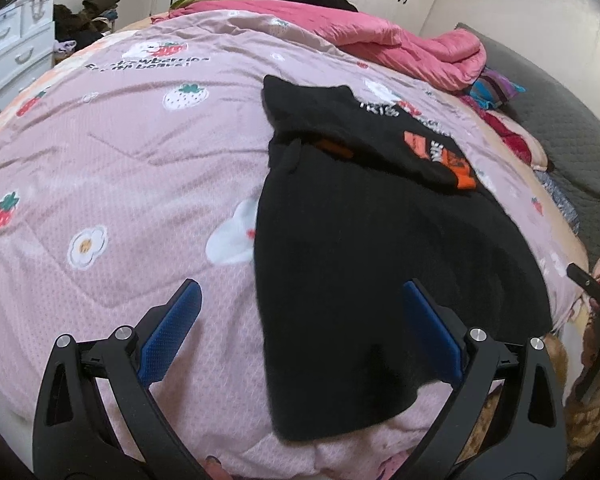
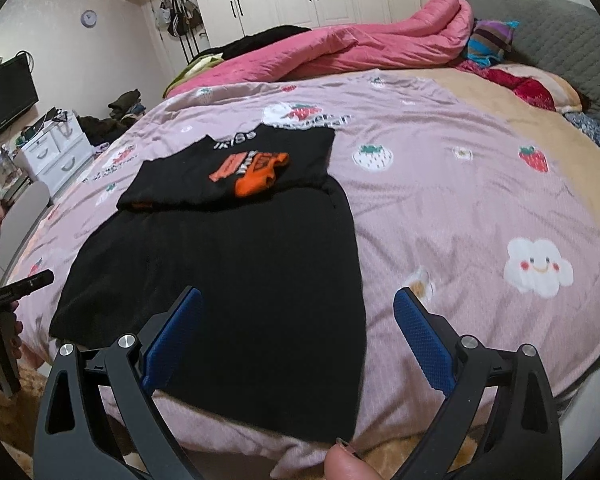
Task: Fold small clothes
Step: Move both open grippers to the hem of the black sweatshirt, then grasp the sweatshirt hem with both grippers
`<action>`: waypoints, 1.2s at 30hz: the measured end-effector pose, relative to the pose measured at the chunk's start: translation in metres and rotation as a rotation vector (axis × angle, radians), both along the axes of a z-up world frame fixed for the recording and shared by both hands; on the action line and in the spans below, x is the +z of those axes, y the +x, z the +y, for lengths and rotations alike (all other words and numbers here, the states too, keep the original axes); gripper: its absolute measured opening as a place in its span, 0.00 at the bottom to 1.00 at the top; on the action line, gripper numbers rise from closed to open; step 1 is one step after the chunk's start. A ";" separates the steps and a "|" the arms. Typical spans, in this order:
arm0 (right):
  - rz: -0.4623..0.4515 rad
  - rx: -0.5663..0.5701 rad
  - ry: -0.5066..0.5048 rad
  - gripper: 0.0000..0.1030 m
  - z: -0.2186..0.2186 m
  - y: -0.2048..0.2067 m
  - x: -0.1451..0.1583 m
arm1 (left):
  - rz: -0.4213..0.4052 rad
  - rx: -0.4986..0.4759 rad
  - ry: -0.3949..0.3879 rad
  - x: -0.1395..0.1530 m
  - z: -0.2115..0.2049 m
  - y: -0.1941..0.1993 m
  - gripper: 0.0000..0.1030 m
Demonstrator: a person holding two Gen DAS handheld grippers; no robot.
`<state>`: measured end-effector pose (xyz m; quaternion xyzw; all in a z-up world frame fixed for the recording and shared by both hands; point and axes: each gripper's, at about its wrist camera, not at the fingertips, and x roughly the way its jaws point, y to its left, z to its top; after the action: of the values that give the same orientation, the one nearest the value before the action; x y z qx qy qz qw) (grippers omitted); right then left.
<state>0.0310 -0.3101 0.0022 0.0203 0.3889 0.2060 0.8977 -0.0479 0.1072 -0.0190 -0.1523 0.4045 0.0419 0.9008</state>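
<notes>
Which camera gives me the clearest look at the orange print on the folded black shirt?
The right wrist view: the orange print faces the camera nearly whole on the folded black shirt, with white lettering above it. The left wrist view shows the same print obliquely, squeezed toward the shirt's right edge and harder to make out.

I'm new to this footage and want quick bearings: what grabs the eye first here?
A black garment lies spread on the pink strawberry-print bedspread, with a folded black shirt with an orange print resting on its far end. Both claws, the left claw and right claw, hover open over its near edge, holding nothing.
</notes>
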 end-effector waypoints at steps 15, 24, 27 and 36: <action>0.064 0.026 -0.015 0.93 -0.012 -0.027 -0.024 | 0.028 0.003 -0.030 -0.021 -0.012 -0.025 0.81; 0.108 0.071 -0.043 0.70 -0.006 -0.035 -0.039 | 0.040 0.004 -0.071 -0.029 -0.014 -0.030 0.72; 0.127 0.066 -0.061 0.62 -0.004 -0.033 -0.046 | 0.045 0.005 -0.073 -0.032 -0.014 -0.033 0.72; 0.120 0.048 -0.021 0.17 -0.010 -0.031 -0.054 | 0.060 0.023 -0.117 -0.036 -0.010 -0.040 0.72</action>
<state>0.0001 -0.3199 -0.0519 0.0138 0.4444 0.2220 0.8678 -0.0884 0.0969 -0.0545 -0.2078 0.4315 0.0331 0.8772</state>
